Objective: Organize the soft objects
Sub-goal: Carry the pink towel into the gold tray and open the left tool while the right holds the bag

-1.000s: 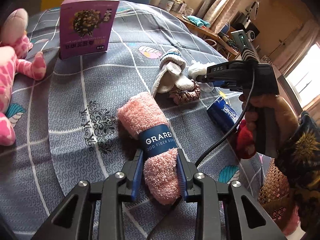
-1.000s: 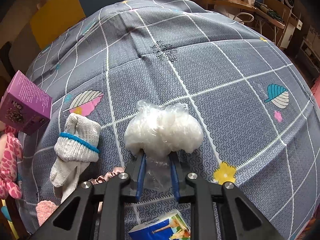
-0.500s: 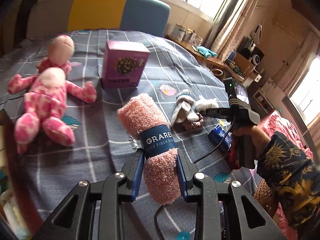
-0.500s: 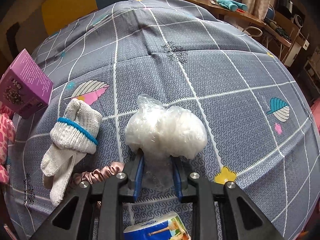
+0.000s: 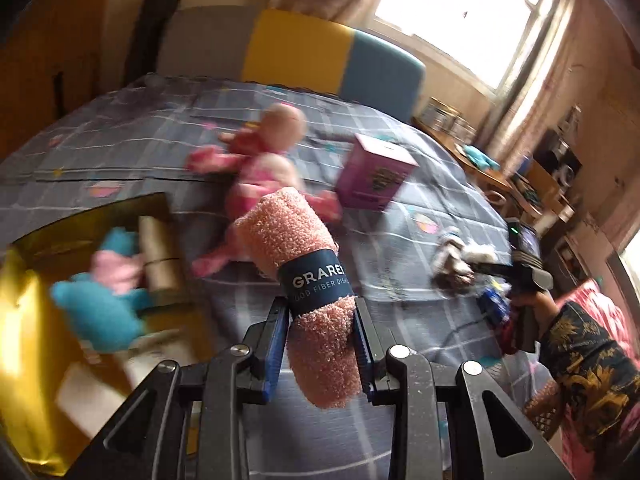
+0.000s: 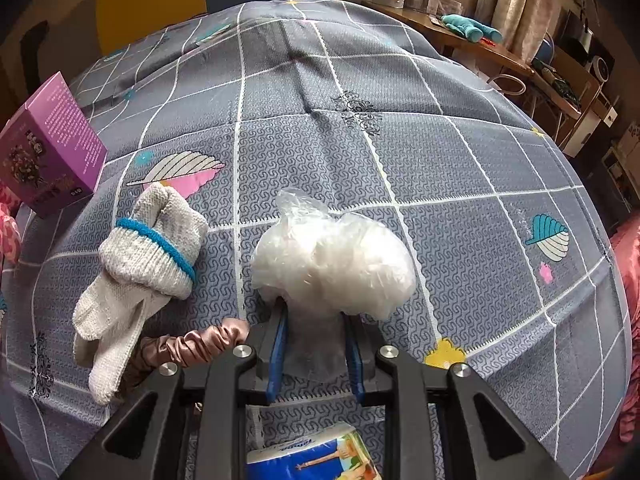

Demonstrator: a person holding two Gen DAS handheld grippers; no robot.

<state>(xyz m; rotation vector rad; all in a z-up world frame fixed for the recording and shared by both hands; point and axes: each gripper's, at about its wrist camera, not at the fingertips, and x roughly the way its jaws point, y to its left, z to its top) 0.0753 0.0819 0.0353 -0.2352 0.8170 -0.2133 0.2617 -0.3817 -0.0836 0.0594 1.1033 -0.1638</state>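
Observation:
My left gripper (image 5: 320, 320) is shut on a rolled pink microfiber cloth (image 5: 296, 248) with a dark blue band and holds it in the air above the bed. A gold box (image 5: 28, 360) at the left holds a blue plush (image 5: 100, 312), a pink item and a cardboard tube. My right gripper (image 6: 316, 320) is shut on a clear plastic bag of white stuffing (image 6: 336, 260) that rests on the grey bedspread (image 6: 440, 160). A knit glove (image 6: 136, 268) with a blue band and a brown satin scrunchie (image 6: 192, 344) lie to its left.
A pink plush doll (image 5: 260, 164) and a purple box (image 5: 372, 176) sit on the bed; the purple box also shows in the right wrist view (image 6: 48, 160). A tissue pack (image 6: 316, 456) lies under the right gripper. A desk (image 6: 500, 52) stands beyond the bed.
My left gripper has lifted the pink cloth and swung left, bringing the gold box into view. My right gripper has stayed shut on the bag, almost still.

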